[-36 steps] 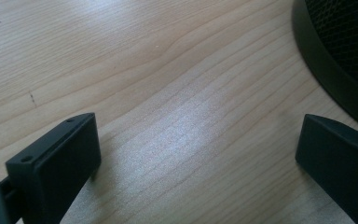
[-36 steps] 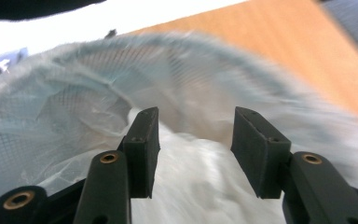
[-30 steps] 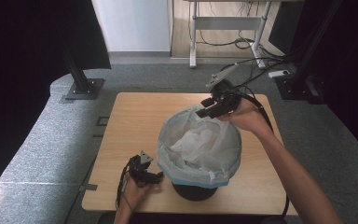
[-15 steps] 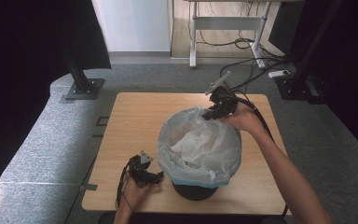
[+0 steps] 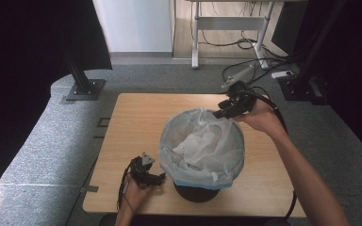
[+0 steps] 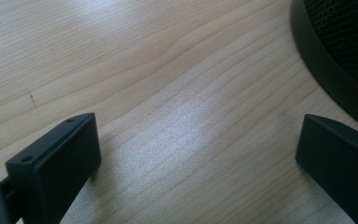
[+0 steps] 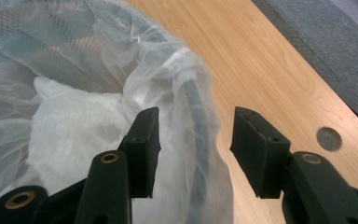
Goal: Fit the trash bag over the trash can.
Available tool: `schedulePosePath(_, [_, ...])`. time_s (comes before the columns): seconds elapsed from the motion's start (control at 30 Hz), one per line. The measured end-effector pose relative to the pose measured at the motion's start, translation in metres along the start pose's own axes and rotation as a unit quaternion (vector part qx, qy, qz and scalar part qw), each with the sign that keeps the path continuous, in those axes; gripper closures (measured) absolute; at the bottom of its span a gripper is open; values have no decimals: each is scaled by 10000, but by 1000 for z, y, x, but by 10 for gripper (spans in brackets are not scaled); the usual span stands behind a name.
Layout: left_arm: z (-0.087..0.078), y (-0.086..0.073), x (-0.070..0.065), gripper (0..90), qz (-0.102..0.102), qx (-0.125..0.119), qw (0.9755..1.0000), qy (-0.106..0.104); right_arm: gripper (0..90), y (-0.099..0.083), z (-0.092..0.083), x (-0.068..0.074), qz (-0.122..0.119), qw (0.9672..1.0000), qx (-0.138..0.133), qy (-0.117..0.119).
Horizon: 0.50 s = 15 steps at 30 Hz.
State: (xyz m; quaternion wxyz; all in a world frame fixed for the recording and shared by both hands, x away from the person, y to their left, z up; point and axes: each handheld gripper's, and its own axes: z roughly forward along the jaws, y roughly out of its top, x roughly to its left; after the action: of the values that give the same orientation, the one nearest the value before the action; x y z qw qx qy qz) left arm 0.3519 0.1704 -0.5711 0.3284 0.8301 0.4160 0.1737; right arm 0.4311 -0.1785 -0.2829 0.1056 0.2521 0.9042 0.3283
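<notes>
At the near edge of the wooden table my left gripper rests low on the wood, just beside the black base of the mesh wastebasket. In the left gripper view its two black jaws are spread wide with nothing but bare table grain between them, and the basket's dark round foot curves across the upper right corner. The wastebasket stands in the middle of the table, a little toward the near edge, lined with a translucent white plastic bag whose top is folded over the rim, with crumpled plastic bunched inside. At the far right of the rim, my right gripper reaches in over the bag's edge. In the right gripper view its jaws have just been opening and now stand partly apart, straddling the bag-covered rim: one jaw sits inside against the liner, the other outside over the table, not pinching the plastic. Beyond the table lies grey carpet, with a desk frame and loose cables further back.
</notes>
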Motion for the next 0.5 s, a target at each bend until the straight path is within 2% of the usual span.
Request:
schedulePosePath(0.1, [0,0,0,0,-2,-1,10000,0,557,-10,-10,1,106,9998,118,-97])
schedulePosePath(0.2, [0,0,0,0,0,0,10000,0,612,-21,-11,2,216,9994,260,-91])
schedulePosePath(0.27, [0,0,0,0,-1,-7,10000,3,643,-29,-6,0,293,9988,373,-82])
schedulePosePath(0.37, [0,0,0,0,-1,0,10000,-2,673,-36,6,-1,426,9981,407,153])
schedulePosePath(0.5, [0,0,0,0,-3,-3,10000,2,702,-37,21,1,399,9974,555,206])
